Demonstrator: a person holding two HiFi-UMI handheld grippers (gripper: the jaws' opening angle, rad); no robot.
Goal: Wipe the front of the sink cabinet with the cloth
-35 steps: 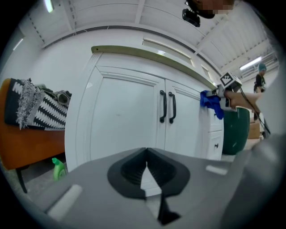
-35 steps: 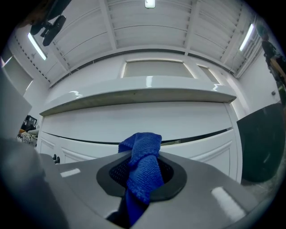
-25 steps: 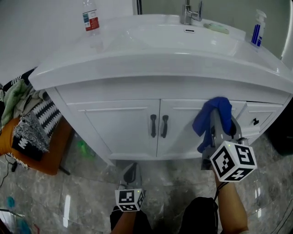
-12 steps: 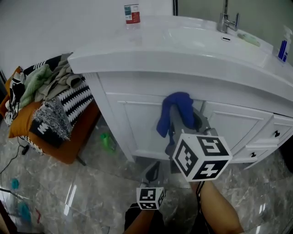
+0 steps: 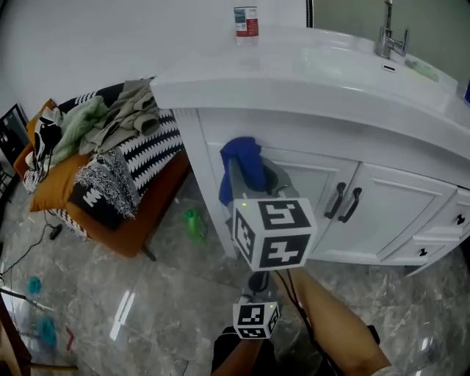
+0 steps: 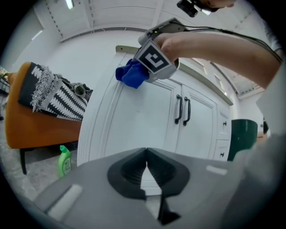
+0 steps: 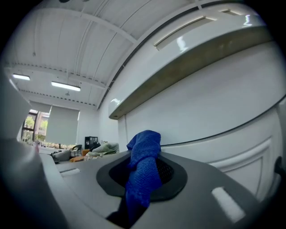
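There are two grippers. The right gripper (image 5: pixel 252 178) is shut on one blue cloth (image 5: pixel 237 157). A fold of the cloth stands up between its jaws, and the rest hangs down from them. The cloth lies against the front of the white sink cabinet (image 5: pixel 389 213), at the upper left corner of the left door, just under the edge of the sink top (image 5: pixel 308 81).

The left gripper (image 6: pixel 146 154) hangs low in front of the cabinet, well below the right one. Its jaws are pressed together with nothing between them.

The cabinet has two doors. They carry two black handles (image 5: pixel 338 200), which stand side by side in the middle. One small black knob (image 5: pixel 459 219) shows on the drawers at the right.

On the sink top I see one faucet (image 5: pixel 388 33) and one bottle with a red label (image 5: pixel 246 20). One green bottle (image 5: pixel 192 224) stands on the marble floor (image 5: pixel 147 308) near the left side of the cabinet. Beside it, one orange seat (image 5: pixel 139 220) carries a pile of clothes (image 5: pixel 103 139).
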